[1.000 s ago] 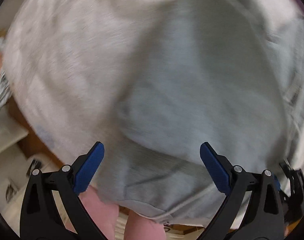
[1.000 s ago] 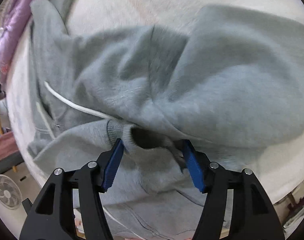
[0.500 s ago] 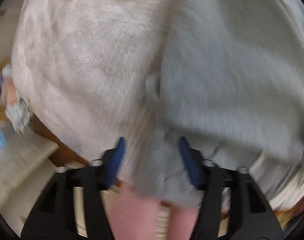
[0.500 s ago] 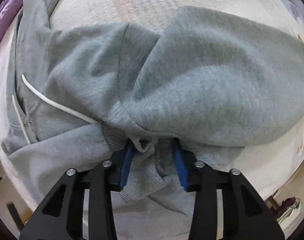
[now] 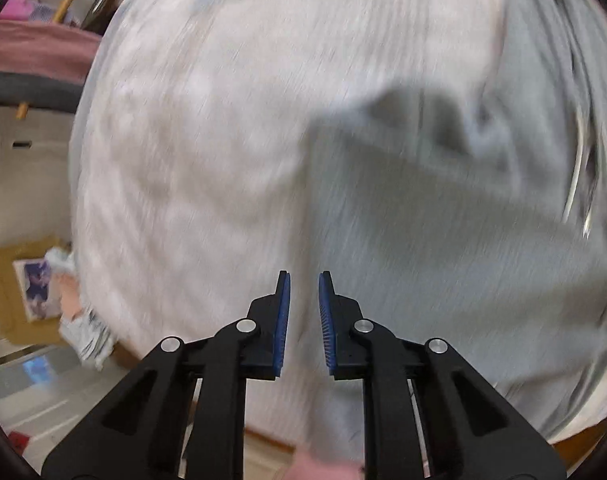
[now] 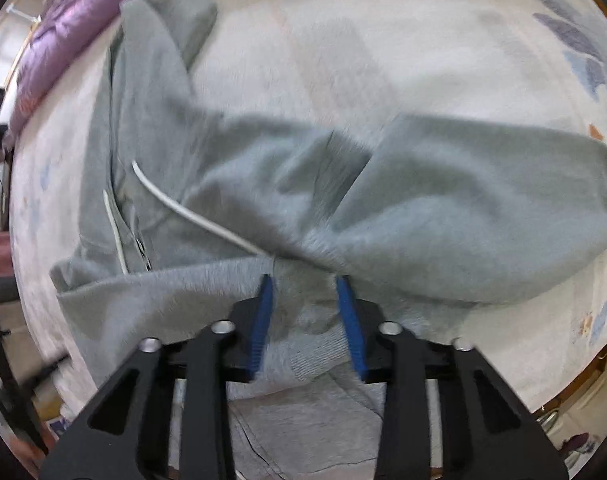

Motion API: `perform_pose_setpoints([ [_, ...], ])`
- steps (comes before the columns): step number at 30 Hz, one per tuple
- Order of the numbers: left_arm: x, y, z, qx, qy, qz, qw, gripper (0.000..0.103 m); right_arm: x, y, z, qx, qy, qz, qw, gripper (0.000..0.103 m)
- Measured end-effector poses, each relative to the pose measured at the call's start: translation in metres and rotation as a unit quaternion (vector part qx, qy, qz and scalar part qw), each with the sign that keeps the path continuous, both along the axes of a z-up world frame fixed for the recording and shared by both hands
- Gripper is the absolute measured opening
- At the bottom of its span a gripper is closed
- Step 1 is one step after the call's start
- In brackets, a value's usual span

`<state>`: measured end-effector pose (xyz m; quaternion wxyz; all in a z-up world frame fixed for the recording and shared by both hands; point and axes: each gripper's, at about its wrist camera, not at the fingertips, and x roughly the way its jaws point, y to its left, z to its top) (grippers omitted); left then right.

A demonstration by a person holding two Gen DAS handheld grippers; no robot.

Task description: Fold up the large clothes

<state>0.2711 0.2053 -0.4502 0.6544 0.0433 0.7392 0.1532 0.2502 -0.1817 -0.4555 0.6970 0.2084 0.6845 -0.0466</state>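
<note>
Grey fleece hooded sweatshirt (image 6: 443,208) spread rumpled across pale patterned bed cover (image 6: 343,40), white drawstring (image 6: 191,212) trailing over its middle. Right gripper (image 6: 305,312) at sweatshirt's near edge, jaws narrowed onto ribbed cuff (image 6: 303,344), presumably to carry sleeve across body for a fold. Left gripper (image 5: 303,312) above sweatshirt's left border, jaws almost closed; cloth between them not discernible through motion blur.

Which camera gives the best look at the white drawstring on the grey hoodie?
The right wrist view: the drawstring runs in full across the hoodie. The left wrist view catches only a blurred streak of it at the right edge.
</note>
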Motion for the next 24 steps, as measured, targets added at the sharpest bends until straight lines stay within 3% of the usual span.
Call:
perform_pose_setpoints([
  [4,0.037,0.0,-0.036,0.029,0.004,-0.026,0.9992,0.015,0.004,0.018,-0.025,0.033,0.032,0.016,0.999,0.015],
  [7,0.053,0.022,-0.084,0.029,0.049,0.001,0.9984,0.015,0.014,0.024,-0.058,-0.006,0.067,0.032,0.997,0.016],
  [9,0.057,0.023,-0.082,0.034,0.049,0.008,0.9982,0.016,0.018,0.014,-0.071,0.018,0.084,-0.016,0.996,0.017],
  [12,0.05,0.016,-0.067,0.042,0.048,-0.017,0.9978,0.016,0.018,0.012,-0.059,0.017,0.099,-0.024,0.995,0.017],
  [15,0.017,0.012,-0.046,0.014,0.057,-0.033,0.9978,0.021,0.005,0.017,-0.035,0.007,0.098,-0.008,0.995,0.017],
  [18,-0.028,0.016,-0.045,-0.004,0.086,-0.036,0.9956,0.025,-0.017,0.029,-0.031,0.007,0.112,0.026,0.993,0.017],
  [20,-0.061,0.016,-0.056,-0.012,0.116,-0.03,0.9928,0.024,-0.033,0.036,-0.046,-0.007,0.143,0.044,0.989,0.017],
  [21,-0.074,0.017,-0.065,-0.017,0.128,-0.024,0.9914,0.024,-0.043,0.04,-0.066,-0.025,0.182,0.06,0.981,0.029],
  [24,-0.099,0.016,-0.097,0.007,0.13,-0.026,0.9912,0.024,-0.051,0.04,-0.08,-0.027,0.181,0.036,0.982,0.033],
])
